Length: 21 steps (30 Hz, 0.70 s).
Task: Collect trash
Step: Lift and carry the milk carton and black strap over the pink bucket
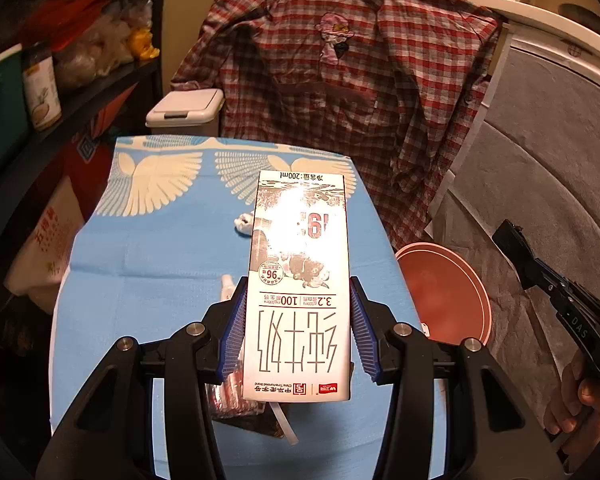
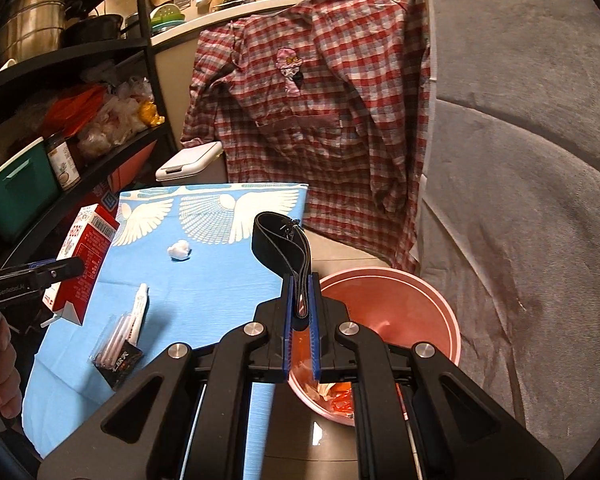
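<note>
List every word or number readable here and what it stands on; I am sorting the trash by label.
"200ml", "3.2", "100", "96": white milk carton held upside down in the left gripper.
"DAS": black handle of the right gripper.
"GenRobot": left gripper's black body.
Shelf jar and black wrapper: too blurred.

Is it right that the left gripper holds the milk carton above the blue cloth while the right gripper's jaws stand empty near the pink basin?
Not quite: the right gripper is not empty. Its jaws are shut on a black strap, as the right wrist view shows. The rest stands: the left gripper holds the milk carton above the blue cloth, and the pink basin is close by.
</note>
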Available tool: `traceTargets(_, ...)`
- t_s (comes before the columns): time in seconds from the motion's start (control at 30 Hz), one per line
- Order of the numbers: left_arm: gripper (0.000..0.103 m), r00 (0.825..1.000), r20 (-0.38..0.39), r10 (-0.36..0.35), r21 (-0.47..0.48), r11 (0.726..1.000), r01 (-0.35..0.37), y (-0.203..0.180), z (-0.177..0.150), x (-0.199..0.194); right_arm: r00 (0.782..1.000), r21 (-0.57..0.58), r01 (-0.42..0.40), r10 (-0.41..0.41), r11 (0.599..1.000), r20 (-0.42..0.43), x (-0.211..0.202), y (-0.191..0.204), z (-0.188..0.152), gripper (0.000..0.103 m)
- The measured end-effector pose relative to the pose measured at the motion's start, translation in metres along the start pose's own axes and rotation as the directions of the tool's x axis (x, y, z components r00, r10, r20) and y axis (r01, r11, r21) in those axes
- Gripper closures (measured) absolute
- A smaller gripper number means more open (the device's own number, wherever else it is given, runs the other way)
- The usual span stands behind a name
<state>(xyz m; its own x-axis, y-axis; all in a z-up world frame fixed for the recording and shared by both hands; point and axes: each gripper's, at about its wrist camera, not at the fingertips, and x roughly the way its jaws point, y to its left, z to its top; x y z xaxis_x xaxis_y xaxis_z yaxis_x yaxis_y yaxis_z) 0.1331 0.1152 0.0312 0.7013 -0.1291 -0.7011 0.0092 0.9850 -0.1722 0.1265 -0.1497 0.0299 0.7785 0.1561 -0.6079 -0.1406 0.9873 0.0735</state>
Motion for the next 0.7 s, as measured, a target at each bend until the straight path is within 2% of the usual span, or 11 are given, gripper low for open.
traceTargets(0.27, 0.056, 1.0, 0.021, -0.01, 0.034, 0.999, 0.01, -0.022, 0.002, 0.007, 0.999, 0.021, 0.035, -0.035, 0.999, 0.003, 0.0, -0.016, -0.001, 0.095)
traceTargets(0.7, 0.056, 0.997, 0.02, -0.076, 0.074, 0.994, 0.075, -0.064, 0.002, 0.029, 0.996, 0.037, 0.088, -0.088, 0.995, -0.004, 0.004, -0.04, -0.005, 0.095)
